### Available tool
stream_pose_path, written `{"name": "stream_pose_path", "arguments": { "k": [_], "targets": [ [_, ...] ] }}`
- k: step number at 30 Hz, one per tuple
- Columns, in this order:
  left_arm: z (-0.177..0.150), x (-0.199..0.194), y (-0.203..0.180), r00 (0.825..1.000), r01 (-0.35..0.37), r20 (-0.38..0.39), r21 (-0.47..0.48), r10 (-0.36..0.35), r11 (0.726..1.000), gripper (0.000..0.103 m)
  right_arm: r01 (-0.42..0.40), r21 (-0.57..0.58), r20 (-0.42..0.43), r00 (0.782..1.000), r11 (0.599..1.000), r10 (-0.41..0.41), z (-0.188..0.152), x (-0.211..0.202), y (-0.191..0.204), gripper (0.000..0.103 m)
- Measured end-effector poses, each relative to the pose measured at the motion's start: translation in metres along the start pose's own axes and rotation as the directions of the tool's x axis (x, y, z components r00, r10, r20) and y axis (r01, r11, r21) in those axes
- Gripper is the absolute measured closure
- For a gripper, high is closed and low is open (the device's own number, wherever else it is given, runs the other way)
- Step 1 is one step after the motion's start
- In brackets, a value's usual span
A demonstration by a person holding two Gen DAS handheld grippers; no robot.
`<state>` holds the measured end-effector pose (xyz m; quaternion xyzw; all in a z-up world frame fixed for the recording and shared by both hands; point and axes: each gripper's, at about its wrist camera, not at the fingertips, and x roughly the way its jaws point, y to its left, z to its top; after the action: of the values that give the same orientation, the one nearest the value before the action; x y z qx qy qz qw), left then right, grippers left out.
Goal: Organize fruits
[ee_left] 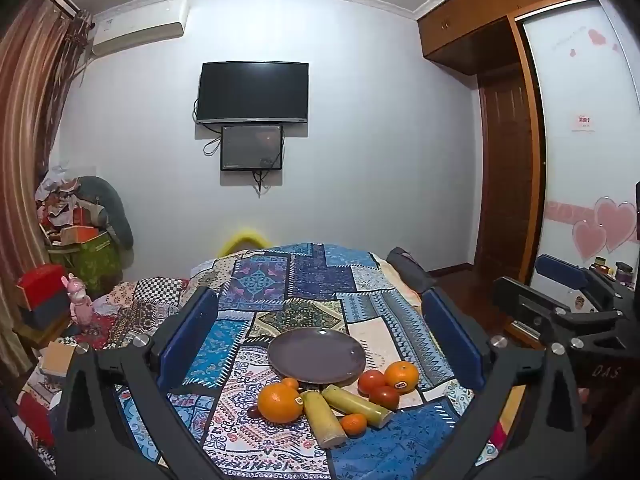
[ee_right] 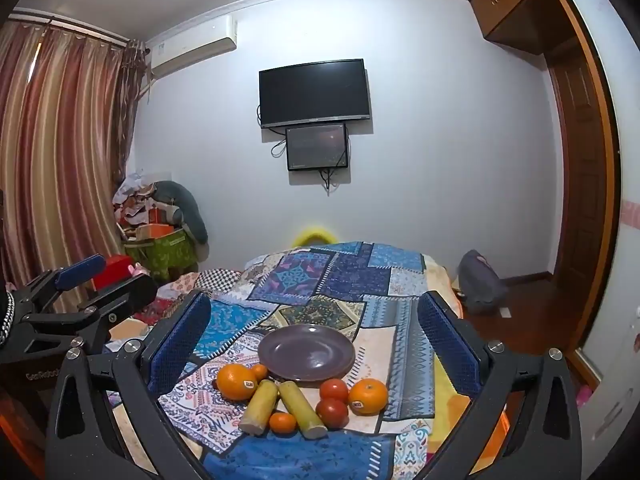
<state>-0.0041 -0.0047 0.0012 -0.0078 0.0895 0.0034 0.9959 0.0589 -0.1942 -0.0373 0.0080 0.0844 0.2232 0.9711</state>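
An empty purple plate point(ee_left: 316, 354) point(ee_right: 306, 352) lies on the patchwork cloth. In front of it lie two big oranges point(ee_left: 279, 402) point(ee_left: 401, 376), two small tangerines point(ee_left: 353, 424) point(ee_left: 290, 383), two tomatoes point(ee_left: 372, 382) point(ee_left: 385, 397) and two yellow-green sugarcane pieces point(ee_left: 322, 418) point(ee_left: 356, 400). They show in the right wrist view too: oranges point(ee_right: 236, 382) point(ee_right: 368, 396), tomatoes point(ee_right: 334, 390) point(ee_right: 332, 412), cane point(ee_right: 260, 406) point(ee_right: 302, 410), tangerine point(ee_right: 282, 421). My left gripper point(ee_left: 320, 324) is open and empty above the fruit. My right gripper point(ee_right: 314, 328) is open and empty too.
The patchwork cloth point(ee_left: 308, 280) covers a bed. The right gripper's body point(ee_left: 560, 312) shows at the right of the left view; the left gripper's body point(ee_right: 80, 304) shows at the left of the right view. Boxes and clutter point(ee_left: 76, 240) stand far left; a wardrobe point(ee_left: 508, 160) at right.
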Motion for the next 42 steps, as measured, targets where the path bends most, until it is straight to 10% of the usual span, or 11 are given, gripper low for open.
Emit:
{"name": "stream_pose_path", "arguments": {
  "k": [42],
  "targets": [
    [0.0003, -0.0017, 0.0002, 1.000, 0.010, 0.001, -0.008, -0.010, 1.000, 0.000, 0.001, 0.005, 0.010, 1.000, 1.000, -0.001, -0.0022, -0.0010, 0.0023, 0.000]
  ]
}}
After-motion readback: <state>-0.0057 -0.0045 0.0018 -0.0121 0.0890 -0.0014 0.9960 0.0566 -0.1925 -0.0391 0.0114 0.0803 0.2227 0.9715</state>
